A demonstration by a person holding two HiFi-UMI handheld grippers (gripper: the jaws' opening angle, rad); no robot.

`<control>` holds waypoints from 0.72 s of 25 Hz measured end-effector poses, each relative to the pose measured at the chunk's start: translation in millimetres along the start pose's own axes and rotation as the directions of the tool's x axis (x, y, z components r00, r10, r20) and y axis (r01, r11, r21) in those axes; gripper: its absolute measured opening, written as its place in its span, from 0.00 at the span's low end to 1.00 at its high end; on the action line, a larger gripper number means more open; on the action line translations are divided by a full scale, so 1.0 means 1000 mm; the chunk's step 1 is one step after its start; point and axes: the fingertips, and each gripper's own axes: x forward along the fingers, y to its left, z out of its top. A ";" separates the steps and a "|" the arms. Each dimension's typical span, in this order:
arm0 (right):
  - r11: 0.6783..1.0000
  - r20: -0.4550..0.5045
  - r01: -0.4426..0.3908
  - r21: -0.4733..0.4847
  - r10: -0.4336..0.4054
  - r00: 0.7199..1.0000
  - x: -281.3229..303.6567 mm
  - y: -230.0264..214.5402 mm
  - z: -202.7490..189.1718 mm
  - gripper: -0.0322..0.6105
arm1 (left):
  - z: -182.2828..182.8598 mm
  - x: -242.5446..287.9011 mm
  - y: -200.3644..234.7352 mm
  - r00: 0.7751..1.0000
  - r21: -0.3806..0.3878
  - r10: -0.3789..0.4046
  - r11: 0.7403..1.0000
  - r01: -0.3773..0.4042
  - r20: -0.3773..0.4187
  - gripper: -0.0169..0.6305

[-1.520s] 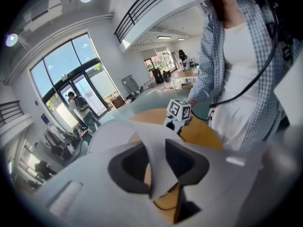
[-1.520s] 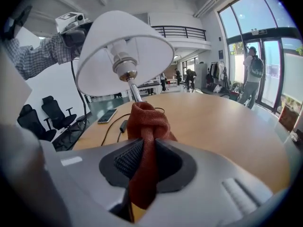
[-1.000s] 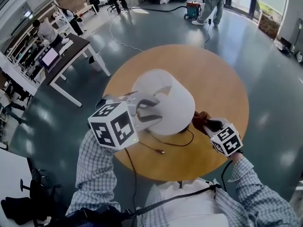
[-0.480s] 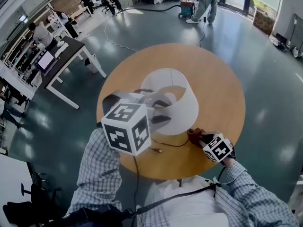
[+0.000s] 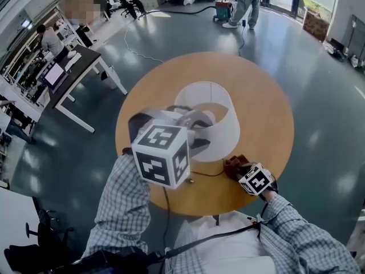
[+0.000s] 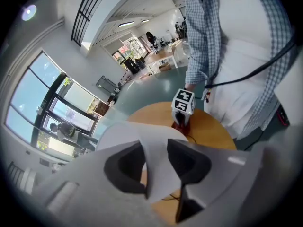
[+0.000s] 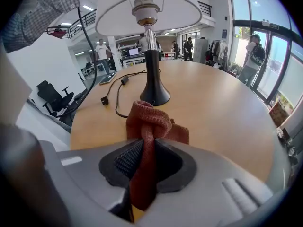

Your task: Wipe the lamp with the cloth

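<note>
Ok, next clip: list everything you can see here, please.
round table: one, wooden, centre
table lamp: one, white shade, black stem and base, mid-table
lamp cord: one, black, trailing from lamp base
cloth: one, rust red, table's near edge
desk: one, dark top, white legs, far left
office chair: one, black, beside table
bystanders: several, background
sleeves: two, checked
left gripper: grey, jaws just been opening, shade wall between them
right gripper: grey, shut on cloth

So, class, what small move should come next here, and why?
Probably slide the right tongs forward so the rust-red cloth they grip meets the lamp's black flared base: the cloth hangs low by the round wooden table, just short of that base. The left tongs, jaws just opening, straddle the white shade's wall.
</note>
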 end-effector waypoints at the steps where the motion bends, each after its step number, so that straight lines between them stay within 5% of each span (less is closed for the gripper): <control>1: 1.000 0.000 -0.001 0.000 0.001 1.000 -0.001 0.000 0.000 0.17 | 0.001 0.000 0.000 1.000 -0.001 0.003 1.000 -0.003 0.002 0.25; 7: 1.000 0.003 -0.007 0.010 0.007 1.000 -0.001 -0.003 -0.003 0.17 | 0.008 0.000 0.005 0.995 -0.031 0.068 0.997 -0.066 0.069 0.33; 12: 1.000 -0.004 -0.010 0.009 0.010 1.000 0.002 -0.004 0.001 0.17 | 0.010 -0.012 0.014 0.970 -0.112 0.154 0.985 -0.134 0.187 0.44; 15: 1.000 -0.004 -0.008 0.013 0.008 1.000 0.001 -0.005 -0.003 0.17 | 0.014 -0.028 0.022 0.934 -0.183 0.252 0.960 -0.210 0.252 0.45; 18: 1.000 0.008 -0.010 0.018 0.010 1.000 0.001 -0.003 0.000 0.17 | 0.007 -0.056 0.028 0.875 -0.288 0.370 0.914 -0.284 0.311 0.45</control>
